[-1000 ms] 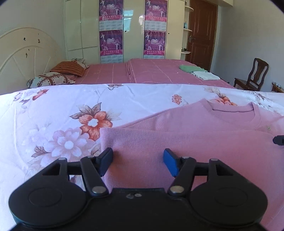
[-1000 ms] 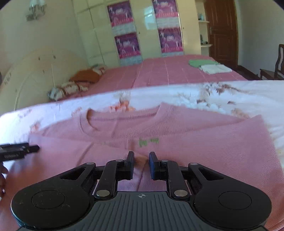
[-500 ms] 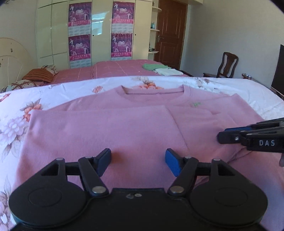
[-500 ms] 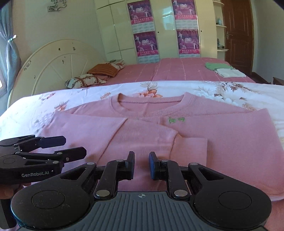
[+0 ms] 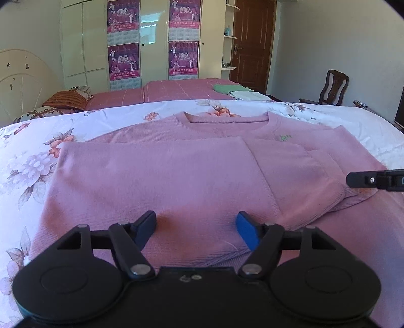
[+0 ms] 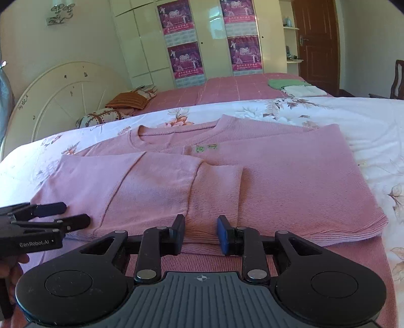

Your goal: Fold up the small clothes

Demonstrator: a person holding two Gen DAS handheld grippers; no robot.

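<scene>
Sweater point(image 5: 176, 176) lies on the bed point(image 5: 25, 156), left side and sleeve folded in, right side left; left gripper point(image 5: 195, 227) wide open, right gripper point(image 6: 200, 233) just parting, both empty.

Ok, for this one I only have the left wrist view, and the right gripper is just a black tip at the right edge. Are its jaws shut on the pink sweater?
Observer: No. The right wrist view shows the right gripper with its jaws slightly apart. They have just been opening above the folded sleeve's cuff, and the pads press on nothing.
Operator: And the left gripper from that side?
Observer: The left gripper is open over the sweater, with part of a hand showing beneath its body.
Operator: Anything in the room I miss?
Observer: A wall lamp is mounted high above the round headboard.
</scene>
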